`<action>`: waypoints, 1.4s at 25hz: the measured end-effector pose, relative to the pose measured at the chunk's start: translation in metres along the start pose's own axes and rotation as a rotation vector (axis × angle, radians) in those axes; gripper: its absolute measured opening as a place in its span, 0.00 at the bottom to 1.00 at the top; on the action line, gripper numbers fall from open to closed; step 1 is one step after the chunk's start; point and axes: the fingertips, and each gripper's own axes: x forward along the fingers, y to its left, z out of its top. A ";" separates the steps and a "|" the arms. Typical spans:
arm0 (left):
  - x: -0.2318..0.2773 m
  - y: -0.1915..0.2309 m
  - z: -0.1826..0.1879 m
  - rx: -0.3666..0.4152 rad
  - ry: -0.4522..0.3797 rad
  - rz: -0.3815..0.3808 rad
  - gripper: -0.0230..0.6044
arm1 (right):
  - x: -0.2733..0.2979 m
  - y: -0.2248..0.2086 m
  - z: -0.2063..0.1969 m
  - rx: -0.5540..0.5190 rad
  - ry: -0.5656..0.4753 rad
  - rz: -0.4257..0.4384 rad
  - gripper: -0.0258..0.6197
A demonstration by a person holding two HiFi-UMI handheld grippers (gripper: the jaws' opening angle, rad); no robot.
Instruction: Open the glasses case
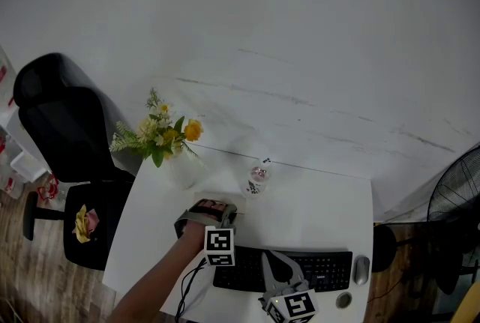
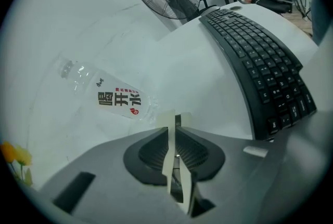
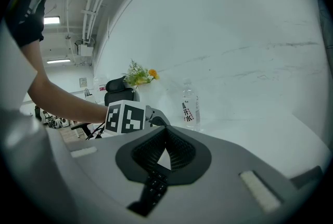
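Grey left tool forward, forearm outstretched

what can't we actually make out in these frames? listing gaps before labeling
- Glasses case: identifiable in no view. The head view shows only a pinkish patch by the left gripper, too small to tell.
- Vase under the flowers: head view, white on the white table, outline lost.
- Fan: head view, cut by the right edge.
- Yellow-pink thing on the chair: head view, too small.
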 end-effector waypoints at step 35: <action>0.024 0.059 -0.015 -0.074 0.028 0.070 0.11 | -0.006 0.005 -0.008 0.007 0.023 0.011 0.05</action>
